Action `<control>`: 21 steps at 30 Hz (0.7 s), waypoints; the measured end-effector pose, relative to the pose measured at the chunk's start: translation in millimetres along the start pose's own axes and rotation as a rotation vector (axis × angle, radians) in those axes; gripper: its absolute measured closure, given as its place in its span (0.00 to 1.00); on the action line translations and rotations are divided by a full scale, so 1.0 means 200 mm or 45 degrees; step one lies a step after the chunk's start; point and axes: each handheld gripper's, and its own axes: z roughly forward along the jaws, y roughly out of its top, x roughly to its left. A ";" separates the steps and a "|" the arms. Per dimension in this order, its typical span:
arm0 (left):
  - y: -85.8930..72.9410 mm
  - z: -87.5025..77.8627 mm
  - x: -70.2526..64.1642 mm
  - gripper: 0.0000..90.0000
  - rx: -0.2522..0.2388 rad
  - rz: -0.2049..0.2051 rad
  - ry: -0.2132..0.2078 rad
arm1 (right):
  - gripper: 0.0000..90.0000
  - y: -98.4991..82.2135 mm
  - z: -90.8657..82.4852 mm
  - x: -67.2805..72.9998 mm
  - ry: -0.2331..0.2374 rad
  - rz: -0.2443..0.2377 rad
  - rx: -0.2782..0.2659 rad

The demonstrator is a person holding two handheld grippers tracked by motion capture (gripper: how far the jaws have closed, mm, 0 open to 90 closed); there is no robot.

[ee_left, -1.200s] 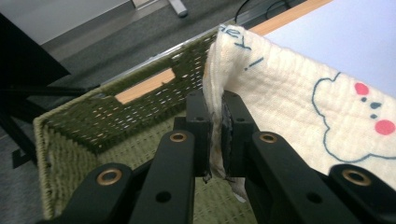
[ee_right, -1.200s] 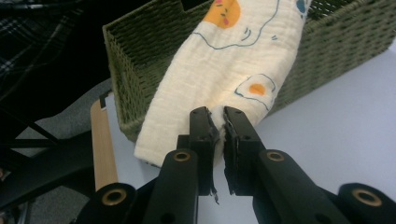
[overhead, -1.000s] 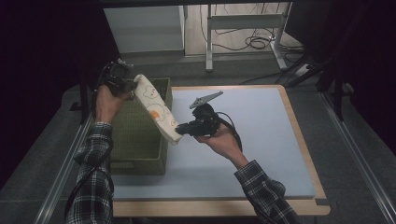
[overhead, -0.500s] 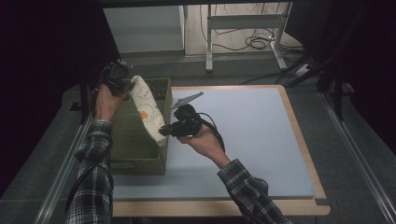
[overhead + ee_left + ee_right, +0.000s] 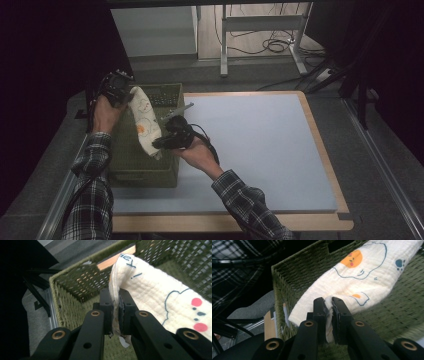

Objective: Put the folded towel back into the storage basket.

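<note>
The cream muslin cloth printed with blue-outlined cartoon shapes, orange blobs and red dots (image 5: 144, 124) hangs stretched between the two grippers, over the open top of the green woven rectangular basket (image 5: 131, 172). In the high view it runs from about eleven o'clock down to five o'clock across the basket's right half, its lower end close to the basket's right wall.

The left gripper (image 5: 116, 86) holds the cloth's upper end at the basket's far-left corner; in the left gripper view its jaws are nearly closed, pinching a folded edge of the fabric (image 5: 160, 297) between the pads, with the basket's mesh wall (image 5: 82, 282) behind at twelve o'clock. The right gripper (image 5: 156, 143) clamps the lower end; in the right gripper view its jaws are likewise almost together on a bunched edge of the cloth (image 5: 359, 277), the basket's woven floor beneath.

The basket stands at the left edge of the pale blue tabletop with a light wooden rim (image 5: 260, 145). Plaid sleeves (image 5: 92, 200) enter from six o'clock.
</note>
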 end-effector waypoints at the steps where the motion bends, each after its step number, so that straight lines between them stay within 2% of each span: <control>1: -0.01 0.01 0.00 0.93 0.006 0.001 -0.001 | 0.91 0.00 0.02 0.00 -0.002 0.007 0.005; 6: -0.03 0.07 -0.01 0.93 0.038 0.034 0.014 | 0.91 -0.03 0.11 -0.02 -0.011 0.040 0.025; 10: -0.02 0.11 -0.03 0.93 0.057 0.055 0.011 | 0.91 -0.05 0.14 -0.02 -0.025 0.053 0.042; 12: -0.01 0.16 -0.06 0.93 0.079 0.089 0.008 | 0.90 -0.06 0.16 -0.03 -0.047 0.051 0.061; 14: 0.00 0.18 -0.07 0.93 0.082 0.095 0.006 | 0.90 -0.06 0.16 -0.03 -0.051 0.049 0.063; 15: 0.01 0.21 -0.10 0.93 0.095 0.115 -0.007 | 0.90 -0.07 0.16 -0.03 -0.059 0.049 0.068; 18: 0.02 0.24 -0.13 0.93 0.101 0.129 -0.018 | 0.90 -0.08 0.17 -0.03 -0.074 0.047 0.075; 19: 0.03 0.26 -0.15 0.93 0.111 0.148 -0.024 | 0.90 -0.08 0.17 -0.03 -0.072 0.053 0.067; 21: 0.05 0.28 -0.18 0.93 0.116 0.148 -0.030 | 0.89 -0.08 0.16 -0.03 -0.088 0.047 0.073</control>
